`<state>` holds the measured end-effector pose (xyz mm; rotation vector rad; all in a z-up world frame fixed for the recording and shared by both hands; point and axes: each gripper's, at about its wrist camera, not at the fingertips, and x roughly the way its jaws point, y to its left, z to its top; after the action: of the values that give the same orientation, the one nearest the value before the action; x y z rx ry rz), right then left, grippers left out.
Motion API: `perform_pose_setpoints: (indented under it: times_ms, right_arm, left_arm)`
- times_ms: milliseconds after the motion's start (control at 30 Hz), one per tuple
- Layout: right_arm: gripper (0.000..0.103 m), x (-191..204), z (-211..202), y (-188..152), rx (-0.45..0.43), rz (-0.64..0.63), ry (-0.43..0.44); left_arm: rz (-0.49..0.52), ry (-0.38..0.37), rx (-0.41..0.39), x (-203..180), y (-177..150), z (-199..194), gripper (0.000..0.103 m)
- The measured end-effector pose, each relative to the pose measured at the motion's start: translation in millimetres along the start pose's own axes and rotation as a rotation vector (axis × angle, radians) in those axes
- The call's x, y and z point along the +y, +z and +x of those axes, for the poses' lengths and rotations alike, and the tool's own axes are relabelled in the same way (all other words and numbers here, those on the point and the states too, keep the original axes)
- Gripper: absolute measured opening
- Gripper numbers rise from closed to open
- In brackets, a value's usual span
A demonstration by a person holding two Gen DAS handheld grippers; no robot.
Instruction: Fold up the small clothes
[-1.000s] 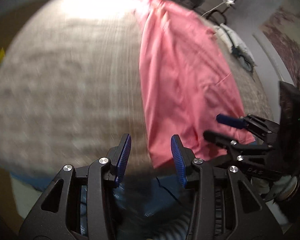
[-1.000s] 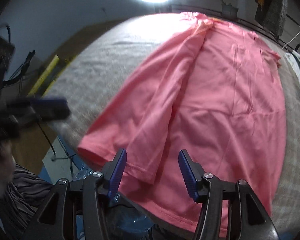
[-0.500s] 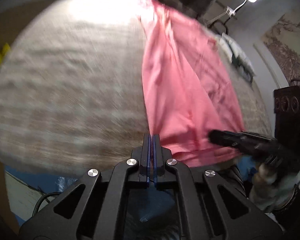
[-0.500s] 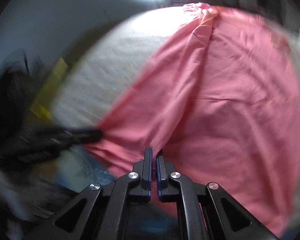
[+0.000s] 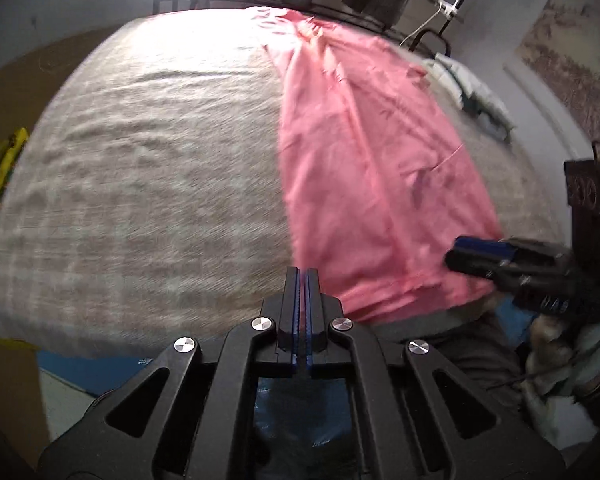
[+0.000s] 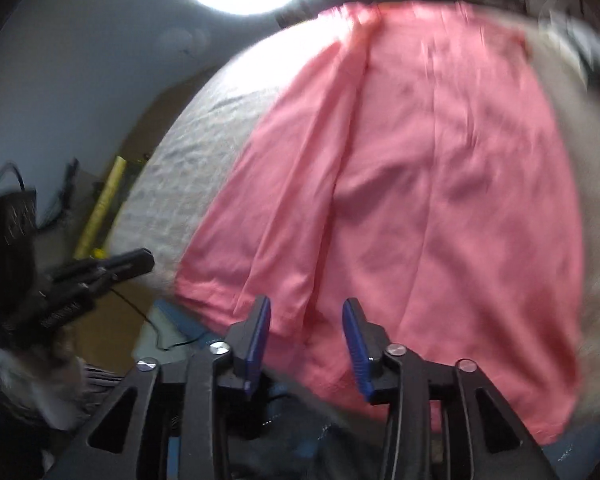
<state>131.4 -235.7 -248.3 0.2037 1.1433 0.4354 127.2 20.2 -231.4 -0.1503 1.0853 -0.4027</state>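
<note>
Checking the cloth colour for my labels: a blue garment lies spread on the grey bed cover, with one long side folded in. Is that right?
Not quite: the garment is pink, not blue, as both wrist views show. It does lie spread on the grey bed cover, with one long side folded in.

Blurred and cut-off parts

Near hem of pink garment (image 6: 420, 208) hidden behind right gripper (image 6: 306, 336); pale bundle (image 5: 476, 100) on far bed corner smeared, unidentifiable.
</note>
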Motion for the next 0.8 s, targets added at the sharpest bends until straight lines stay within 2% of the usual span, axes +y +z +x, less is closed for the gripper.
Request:
perform_pose_setpoints:
  times_ms: [133, 200, 267, 333, 400, 500, 567, 700, 800]
  right_arm:
    - [0.039, 11.3, -8.7, 14.5, -0.052, -0.061, -0.018]
    - [0.038, 14.2, -14.1, 25.1, -0.086, -0.070, -0.014]
    - [0.038, 5.6, -20.7, 37.9, -0.109, -0.069, -0.019]
    - [0.039, -6.1, -28.4, 55.0, -0.122, -0.054, -0.009]
    - [0.040, -20.4, -32.7, 76.5, -0.127, -0.029, 0.022]
    - [0.049, -38.3, -34.8, 113.3, -0.130, 0.008, 0.058]
    - [0.056, -46.1, -33.0, 140.5, -0.126, 0.014, 0.069]
    - [0.055, -61.1, -21.7, 192.1, -0.132, 0.013, 0.039]
    - [0.055, -68.9, -4.2, 227.4, -0.133, 0.021, 0.038]
  left_arm:
    - [0.029, -0.046, -0.005, -19.4, 7.8, 8.4, 0.000]
    - [0.046, -0.070, 0.017, -32.6, 9.8, 20.3, 0.000]
    - [0.030, -0.104, 0.058, -41.4, 10.5, 35.9, 0.004]
    - [0.016, -0.136, 0.090, -47.5, 11.3, 47.8, 0.029]
    - [0.021, -0.137, 0.102, -56.6, 12.8, 56.7, 0.041]
    - [0.041, -0.137, 0.108, -69.2, 17.6, 68.0, 0.041]
    - [0.045, -0.167, 0.102, -77.1, 21.5, 73.4, 0.041]
    - [0.095, -0.233, 0.108, -98.9, 24.6, 82.2, 0.041]
    - [0.123, -0.245, 0.103, -108.4, 27.3, 80.5, 0.041]
